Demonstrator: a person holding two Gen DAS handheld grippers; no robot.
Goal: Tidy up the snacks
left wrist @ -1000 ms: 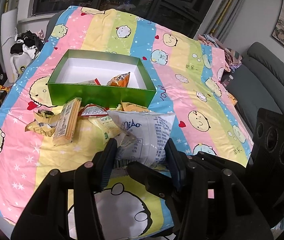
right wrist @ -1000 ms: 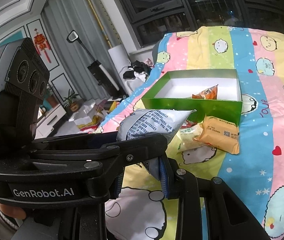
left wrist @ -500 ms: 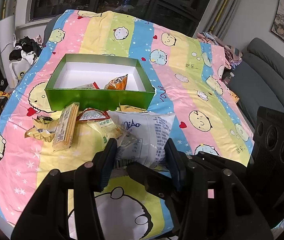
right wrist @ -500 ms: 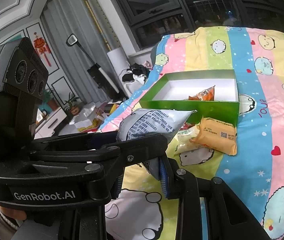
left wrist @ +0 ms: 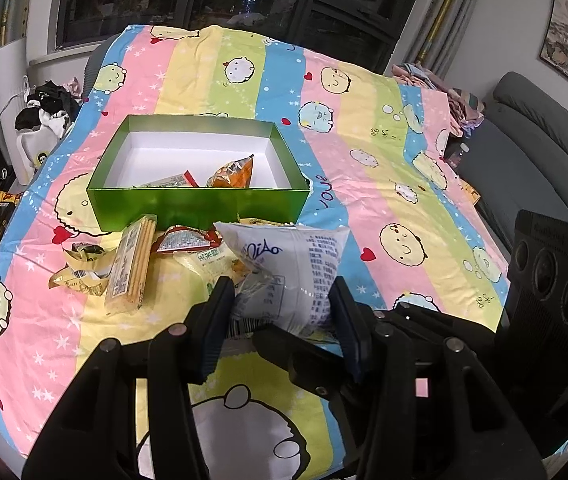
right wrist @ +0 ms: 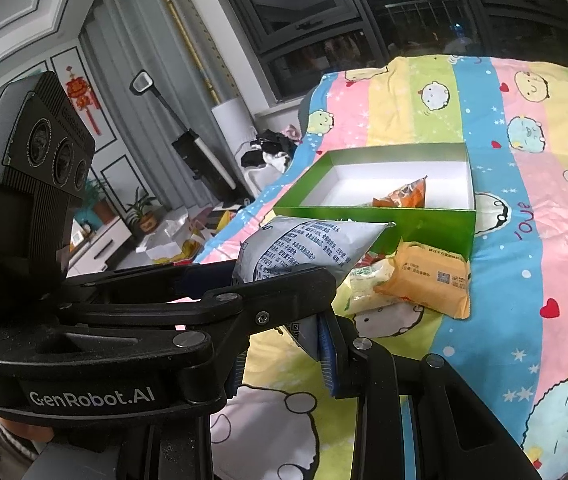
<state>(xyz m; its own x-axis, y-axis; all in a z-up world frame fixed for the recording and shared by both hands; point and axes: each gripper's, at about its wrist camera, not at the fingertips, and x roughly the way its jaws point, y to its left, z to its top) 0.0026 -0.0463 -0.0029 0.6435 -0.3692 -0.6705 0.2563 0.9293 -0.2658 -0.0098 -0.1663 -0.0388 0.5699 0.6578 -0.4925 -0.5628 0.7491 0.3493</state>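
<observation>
Left claw [left wrist: 282, 300] was clenched on the white snack bag [left wrist: 295, 264], one pad on each side of the bag's lower half, so the puffy top stuck out forward toward the green box [left wrist: 200, 204]. Holding it low like that made sense to me: the sealed end gives the pads something flat to bite, and the air-filled part doesn't get crushed. The bag hung above the loose pile, short of the box's front wall, not over the opening yet. The box sat on the striped cartoon bedsheet [left wrist: 383, 140] with an orange packet [left wrist: 232, 172] and a flat greenish one already inside, so I'd guess that's the drop-off spot and this bag was headed there too. Just in front of the box lay the leftovers: a long biscuit stick pack [left wrist: 132, 264], a couple of crumpled wrappers, and a yellow-orange packet [right wrist: 423, 280] touching the box's near corner. As for the right claw [right wrist: 284, 360], the other tool's body crossed right over it in its own camera, and the bag's bottom edge sat near one blue pad, so honestly I couldn't tell if it was gripping or loose. Soft bedding underneath probably meant anything dropped wouldn't slide far.
</observation>
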